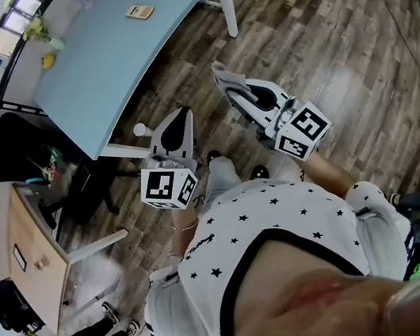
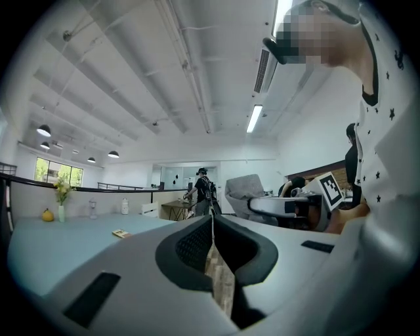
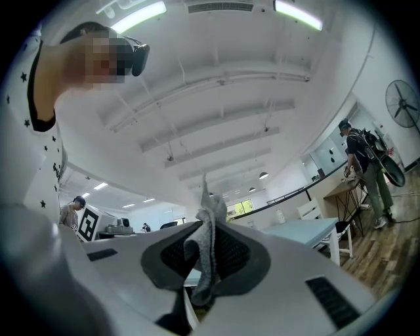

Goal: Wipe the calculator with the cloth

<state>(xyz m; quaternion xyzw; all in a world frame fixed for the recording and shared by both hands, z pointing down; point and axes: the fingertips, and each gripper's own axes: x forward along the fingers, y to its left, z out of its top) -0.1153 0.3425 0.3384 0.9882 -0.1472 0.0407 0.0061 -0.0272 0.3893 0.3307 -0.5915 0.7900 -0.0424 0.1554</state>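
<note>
In the head view we stand on a wood floor (image 1: 333, 45) with both tools held out in front of us, well apart from the pale blue worktop (image 1: 118, 58) at the upper left. The calculator (image 1: 139, 11) lies flat on that worktop, alone near its far edge and too small for us to make out its keys. The left claw (image 1: 182, 116) and the right claw (image 1: 222, 74) both point away from us, over the floor.

In the left gripper view we see the left claw (image 2: 212, 220) closed, its two jaws meeting along a thin line with nothing between them; only a sliver of floor shows through lower down. Past it the worktop (image 2: 52, 246) stretches off to the left, with the calculator (image 2: 120, 233) lying on it and a vase of flowers (image 2: 61, 197) at its far end.

In the right gripper view the right claw (image 3: 207, 228) is clamped on a grey cloth (image 3: 211, 216). The cloth stands up in a crumpled peak above the jaws and hangs in a fold below them. A corner of the worktop (image 3: 305, 231) shows to the right, and a person (image 3: 364, 170) stands beyond it.
</note>
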